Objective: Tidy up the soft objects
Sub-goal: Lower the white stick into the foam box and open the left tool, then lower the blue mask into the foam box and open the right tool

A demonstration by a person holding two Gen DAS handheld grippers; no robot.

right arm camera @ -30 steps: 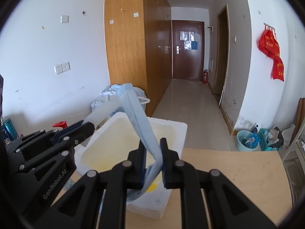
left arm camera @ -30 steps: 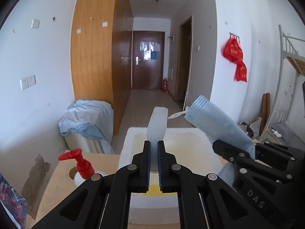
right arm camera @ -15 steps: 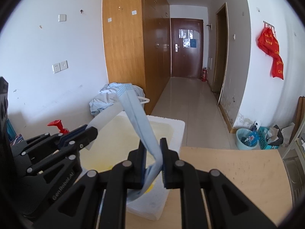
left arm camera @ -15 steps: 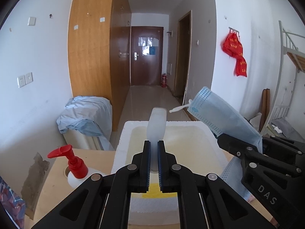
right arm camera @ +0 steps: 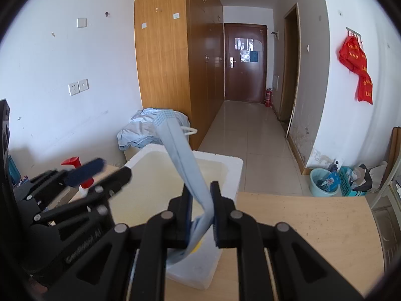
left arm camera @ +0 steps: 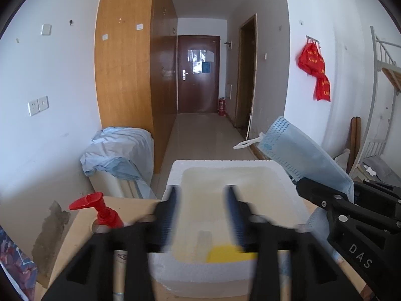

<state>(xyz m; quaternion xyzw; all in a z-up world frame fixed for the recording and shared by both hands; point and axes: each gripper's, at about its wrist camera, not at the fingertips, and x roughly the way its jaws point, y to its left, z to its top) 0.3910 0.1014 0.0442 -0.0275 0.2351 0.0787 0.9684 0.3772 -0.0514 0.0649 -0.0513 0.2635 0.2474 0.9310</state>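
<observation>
Hovering over white foam box (left arm camera: 226, 165), L gripper (left arm camera: 201, 208) w/ jaws spread wide, blurred, just been opening; nothing between them. Pale whitish piece (left arm camera: 204, 237) lies on box floor below, blurred, can't tell what it is. Yellow item (left arm camera: 225, 253) sits at near end of box floor, partly behind R-side finger.

R gripper (right arm camera: 201, 212) pinched tight on blue face mask (right arm camera: 186, 165). Mask stands up out of the grip, leaning far-left over box (right arm camera: 234, 173); its lower end hangs down below the pads toward near box wall. White ear loop (right arm camera: 189, 131) sticks out at mask's top. In L-wrist view mask (left arm camera: 303, 153) sits right of box, above R gripper's black frame.

Box rests on light wood table (right arm camera: 300, 220), at table's left part. Red pump bottle (left arm camera: 104, 213) stands left of box, near L gripper. Crumpled pale-blue cloth (left arm camera: 120, 150) heaped far-left beyond table, by wooden wardrobe.
</observation>
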